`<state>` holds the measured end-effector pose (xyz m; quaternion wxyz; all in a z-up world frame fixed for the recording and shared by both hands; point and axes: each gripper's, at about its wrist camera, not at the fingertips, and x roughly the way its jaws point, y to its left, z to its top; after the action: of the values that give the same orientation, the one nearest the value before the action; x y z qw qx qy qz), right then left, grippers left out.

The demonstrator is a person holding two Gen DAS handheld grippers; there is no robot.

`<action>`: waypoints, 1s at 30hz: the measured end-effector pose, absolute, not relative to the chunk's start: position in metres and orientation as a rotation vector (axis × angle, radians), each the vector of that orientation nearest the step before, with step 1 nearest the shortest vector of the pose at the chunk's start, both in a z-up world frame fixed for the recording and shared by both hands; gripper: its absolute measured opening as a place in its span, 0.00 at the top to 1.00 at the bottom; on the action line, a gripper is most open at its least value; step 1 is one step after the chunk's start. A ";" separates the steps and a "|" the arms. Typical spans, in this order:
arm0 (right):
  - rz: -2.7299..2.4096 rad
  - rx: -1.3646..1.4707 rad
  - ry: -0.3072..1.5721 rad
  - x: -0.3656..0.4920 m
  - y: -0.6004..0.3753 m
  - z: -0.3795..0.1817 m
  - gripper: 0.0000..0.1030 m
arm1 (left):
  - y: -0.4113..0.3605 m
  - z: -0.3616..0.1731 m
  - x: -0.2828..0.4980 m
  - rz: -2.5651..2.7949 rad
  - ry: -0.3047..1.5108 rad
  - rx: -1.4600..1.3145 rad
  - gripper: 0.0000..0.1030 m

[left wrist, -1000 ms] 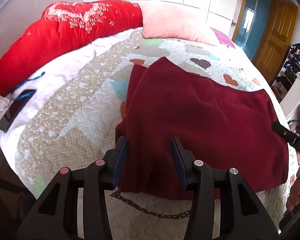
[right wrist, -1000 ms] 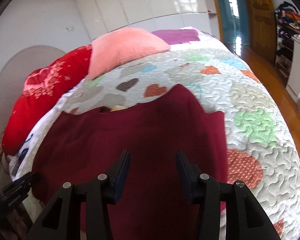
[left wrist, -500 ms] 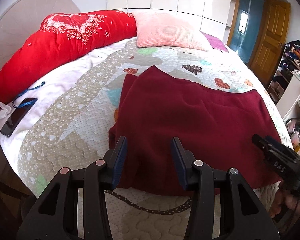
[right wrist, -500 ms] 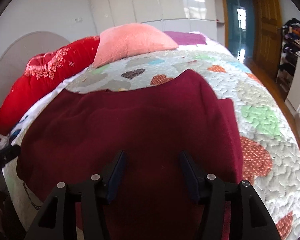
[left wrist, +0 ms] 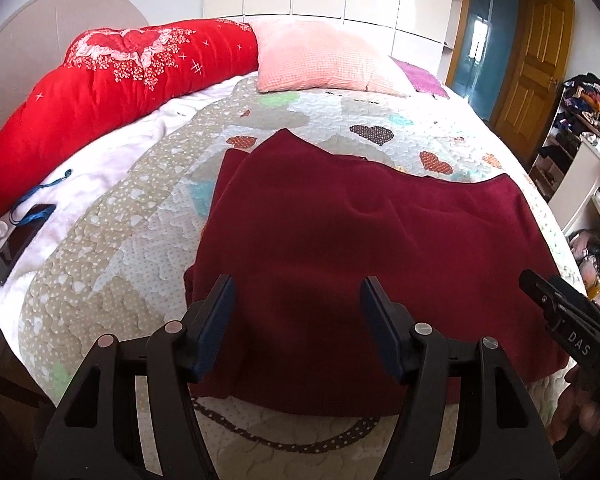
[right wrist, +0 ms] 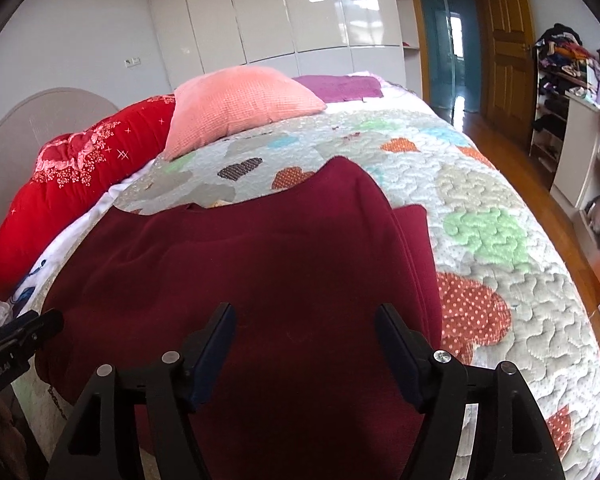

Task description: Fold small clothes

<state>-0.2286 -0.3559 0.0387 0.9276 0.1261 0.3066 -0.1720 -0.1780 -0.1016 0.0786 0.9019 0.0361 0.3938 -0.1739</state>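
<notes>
Both grippers have drawn back and spread wider than a second ago, so more of the bed shows. Left gripper point(left wrist: 298, 320) hovers released over the near left edge of the maroon garment point(left wrist: 360, 240); right gripper point(right wrist: 304, 344) hangs released over its right half, gripping nothing. It lies flat on the heart-patterned quilt point(left wrist: 140, 216), one side seemingly already folded in. Judging by this, a fold has just been laid; the next move calls for pinching the near hem at both corners and carrying it away.
</notes>
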 end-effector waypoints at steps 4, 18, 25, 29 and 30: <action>-0.359 0.255 0.623 -0.229 -0.356 0.039 0.32 | -0.103 0.078 -0.176 -0.359 0.811 0.078 0.37; -0.359 0.213 0.642 -0.222 -0.345 0.036 0.31 | -0.101 0.076 -0.169 -0.356 0.805 0.078 0.37; -0.331 0.212 0.661 -0.217 -0.335 0.034 0.31 | -0.101 0.070 -0.163 -0.353 0.816 0.074 0.37; -0.318 0.207 0.663 -0.214 -0.330 0.034 0.31 | -0.101 0.068 -0.162 -0.354 0.816 0.075 0.37; -0.317 0.205 0.666 -0.213 -0.329 0.033 0.31 | -0.101 0.068 -0.161 -0.355 0.815 0.074 0.37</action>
<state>-0.2126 -0.3289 0.0335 0.9277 0.0999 0.3247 -0.1547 -0.1612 -0.1012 0.0681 0.9022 0.0356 0.3942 -0.1716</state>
